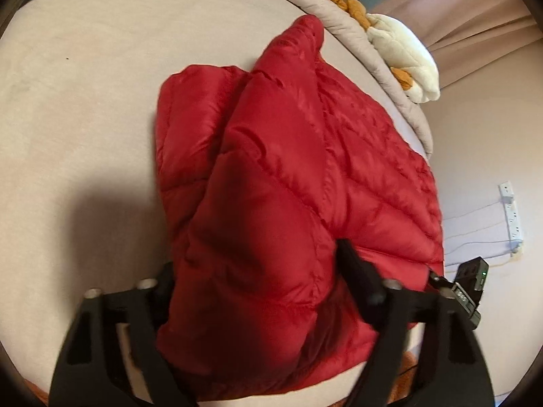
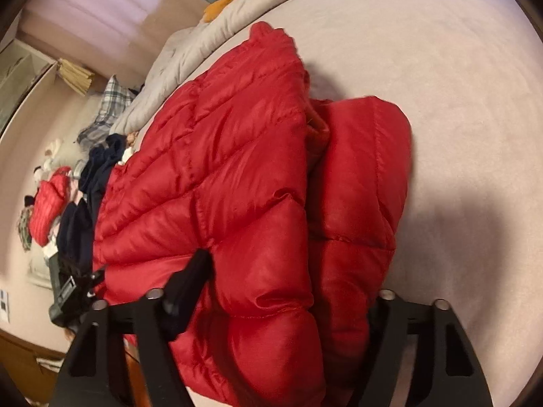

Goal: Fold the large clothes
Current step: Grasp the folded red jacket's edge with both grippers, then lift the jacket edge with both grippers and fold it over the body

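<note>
Left wrist view: left gripper (image 1: 258, 271) clamps a thick fold of the red puffer jacket (image 1: 305, 156), which lies on the pale bed sheet (image 1: 85, 101); beyond it a grey quilt (image 1: 383, 68), plush toy (image 1: 404, 47), wall power strip (image 1: 510, 213)
Right wrist view: right gripper (image 2: 288, 281) grips the jacket's (image 2: 237, 156) near edge on the sheet (image 2: 458, 84); to the left a clothes pile (image 2: 64, 196)

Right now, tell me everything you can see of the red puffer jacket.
The red puffer jacket is shiny, quilted in stitched puffy panels, and looks like slick nylon with padding. It lies folded into a thick bundle on the pale bed sheet, one layer lapped over another. Its near edge sits between the fingers of the left gripper and of the right gripper, both closed on the fabric. A beige quilt lies beyond it.
</note>
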{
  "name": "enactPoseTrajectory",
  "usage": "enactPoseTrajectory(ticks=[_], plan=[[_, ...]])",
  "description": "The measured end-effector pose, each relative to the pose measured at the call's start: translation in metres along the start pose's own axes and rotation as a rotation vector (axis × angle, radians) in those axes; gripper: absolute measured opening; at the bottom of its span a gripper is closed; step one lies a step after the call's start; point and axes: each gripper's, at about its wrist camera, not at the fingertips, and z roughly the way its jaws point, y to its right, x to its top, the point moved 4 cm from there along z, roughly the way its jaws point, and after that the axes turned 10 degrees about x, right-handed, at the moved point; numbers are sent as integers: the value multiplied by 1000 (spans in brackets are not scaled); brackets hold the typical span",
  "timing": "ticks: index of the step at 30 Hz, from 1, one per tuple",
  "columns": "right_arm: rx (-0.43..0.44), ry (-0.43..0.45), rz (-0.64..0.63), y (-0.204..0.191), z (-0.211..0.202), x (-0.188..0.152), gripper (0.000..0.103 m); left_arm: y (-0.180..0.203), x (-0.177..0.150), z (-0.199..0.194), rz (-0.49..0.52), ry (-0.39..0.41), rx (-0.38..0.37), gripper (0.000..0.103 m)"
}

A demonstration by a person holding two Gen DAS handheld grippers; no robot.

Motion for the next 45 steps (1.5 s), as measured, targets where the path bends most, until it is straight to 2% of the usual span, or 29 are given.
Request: enactPoseTrajectory(ticks=[2, 4, 7, 9, 13, 20, 25, 33, 45], plan=[[34, 8, 17, -3, -1, -1, 52, 3, -1, -3, 0, -1, -6, 44], [75, 21, 37, -7, -4, -1, 36, 8, -2, -11, -9, 13, 12, 36], [30, 41, -24, -26, -10, -2, 27, 16, -2, -27, -8, 45, 34, 29], [3, 60, -75, -42, -18, -3, 25, 21, -2, -41, 8, 72, 42, 28], [37, 89, -122, -66, -38, -4, 23, 22, -6, -67, 8, 103, 22, 27], [43, 124, -235, -99, -61, -15, 23, 22, -18, -106, 26, 167, 21, 27], [28, 137, -299, -115, -60, -15, 23, 26, -19, -117, 43, 203, 32, 27], [42, 128, -325, -125, -49, -10, 23, 20, -29, -137, 52, 243, 39, 27], [62, 131, -341, -117, -59, -4, 23, 26, -32, -160, 90, 304, 35, 27]])
